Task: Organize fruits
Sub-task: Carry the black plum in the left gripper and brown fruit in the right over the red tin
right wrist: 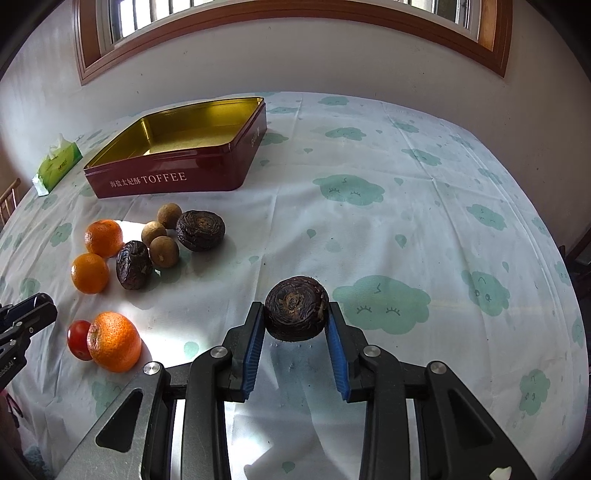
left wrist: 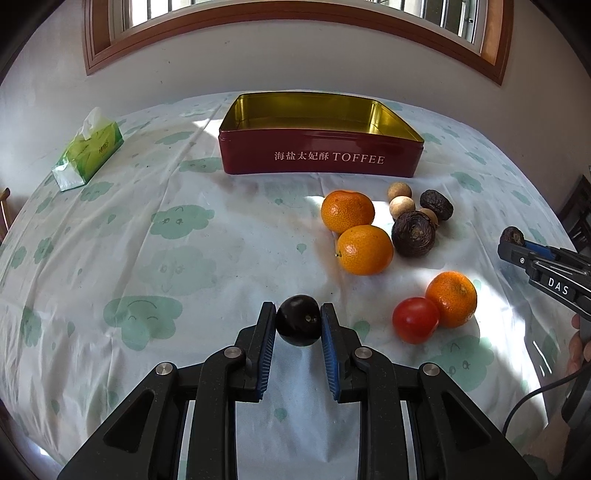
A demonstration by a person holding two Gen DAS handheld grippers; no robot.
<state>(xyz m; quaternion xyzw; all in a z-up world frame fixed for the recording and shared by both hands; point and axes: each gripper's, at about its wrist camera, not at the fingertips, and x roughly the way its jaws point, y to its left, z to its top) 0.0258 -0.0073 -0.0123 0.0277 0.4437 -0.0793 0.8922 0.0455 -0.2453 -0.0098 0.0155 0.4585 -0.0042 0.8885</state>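
A smooth, round, near-black fruit (left wrist: 298,320) sits clamped between the blue pads of the left tool (left wrist: 298,322), while the right tool (right wrist: 296,322) grips a wrinkled, dark brown, flattened fruit (right wrist: 296,307), both above the cloud-patterned counter (right wrist: 406,221). Three oranges, a red tomato (left wrist: 415,319) and small brown fruits lie on it near the open red toffee tin (left wrist: 321,158).

A green tissue pack (left wrist: 88,154) lies at the upper left on the cloud-printed tablecloth (left wrist: 155,258) covering the bench, below a wood-framed window (left wrist: 295,22) along the top.
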